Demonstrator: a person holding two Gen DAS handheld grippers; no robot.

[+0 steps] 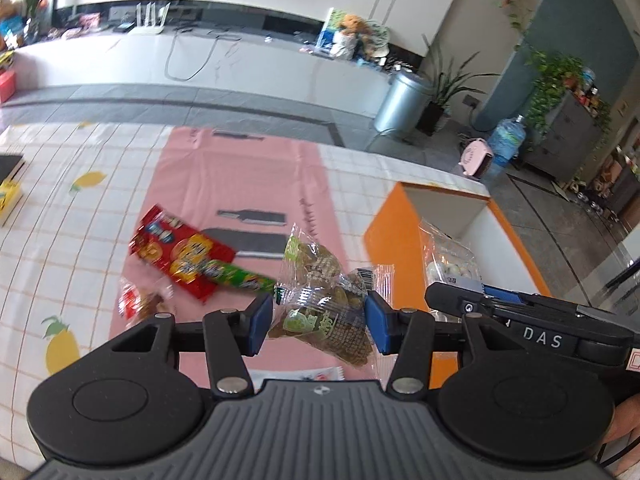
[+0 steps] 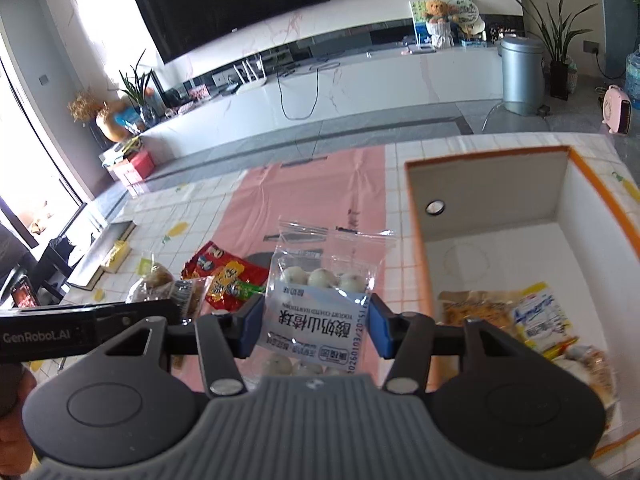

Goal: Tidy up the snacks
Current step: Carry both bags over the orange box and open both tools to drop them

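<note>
**Two packets lifted, several snacks left on the cloth**

While the orange box [image 2: 416, 216] already holds a few packets at its near end, the sorting looks roughly midway. Furthest left on the pink mat [image 1: 240, 176] lie a red snack packet [image 1: 176, 252], a green one [image 1: 240, 278] just beside it, and a small red-and-brown wrapper [image 1: 138, 300], all yet to be collected. Next across, the left gripper [image 1: 318, 318] has its jaws about half apart, pressed on either side of a clear bag of brown-green candies [image 1: 320, 300], which hangs clear of the mat. To the right of that, the right gripper [image 2: 316, 320] pinches a clear bag of white yogurt balls [image 2: 320, 304], jaws likewise partly closed around it, with the box just to its right. Both bags still need dropping into the box, then the leftovers follow.
</note>
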